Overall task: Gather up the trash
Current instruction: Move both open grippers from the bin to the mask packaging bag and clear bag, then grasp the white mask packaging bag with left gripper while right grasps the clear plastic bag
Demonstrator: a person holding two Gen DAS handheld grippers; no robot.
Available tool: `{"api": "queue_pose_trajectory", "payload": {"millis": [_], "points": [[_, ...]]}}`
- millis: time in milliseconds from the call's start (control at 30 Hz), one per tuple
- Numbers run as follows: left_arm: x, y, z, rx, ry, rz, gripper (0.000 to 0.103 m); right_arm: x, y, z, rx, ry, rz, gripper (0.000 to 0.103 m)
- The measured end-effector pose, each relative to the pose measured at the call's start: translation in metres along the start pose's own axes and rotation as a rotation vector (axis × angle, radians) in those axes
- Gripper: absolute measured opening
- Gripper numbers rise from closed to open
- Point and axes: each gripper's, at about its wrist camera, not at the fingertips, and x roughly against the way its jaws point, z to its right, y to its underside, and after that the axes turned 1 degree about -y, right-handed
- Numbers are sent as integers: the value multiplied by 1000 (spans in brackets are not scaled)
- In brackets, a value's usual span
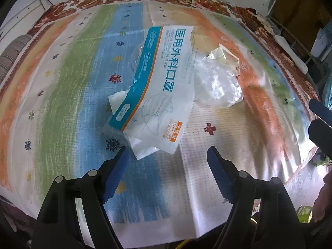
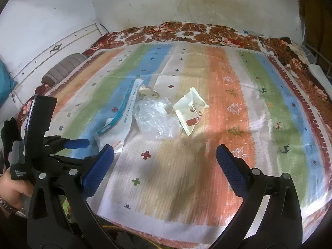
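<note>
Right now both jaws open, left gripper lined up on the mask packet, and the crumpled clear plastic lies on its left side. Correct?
Not quite: the crumpled clear plastic lies on the right side of the mask packet, as the left wrist view shows. The rest holds: the left gripper and right gripper both have open jaws, and the left one is lined up on the packet.

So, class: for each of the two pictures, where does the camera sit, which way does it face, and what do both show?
Left wrist: on the left gripper, low, facing the mask packet; own open fingers and the right gripper's edge show.
Right wrist: on the right gripper, higher and further back, facing the wall; own open fingers, left gripper and hand show.
Shared: mask packet, clear plastic bag, striped mat.
</note>
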Motion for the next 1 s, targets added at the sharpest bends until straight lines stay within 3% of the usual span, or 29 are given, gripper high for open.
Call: {"api": "queue_pose_trajectory", "payload": {"millis": [600, 900, 1000], "points": [[-33, -16, 1, -15, -2, 5, 77, -67, -7, 8, 19, 3, -29, 93], [-42, -25, 5, -18, -19, 8, 77, -98, -16, 9, 13, -25, -80, 78], [-45, -28, 5, -19, -41, 13, 75, -104, -18, 6, 23, -36, -91, 67]]}}
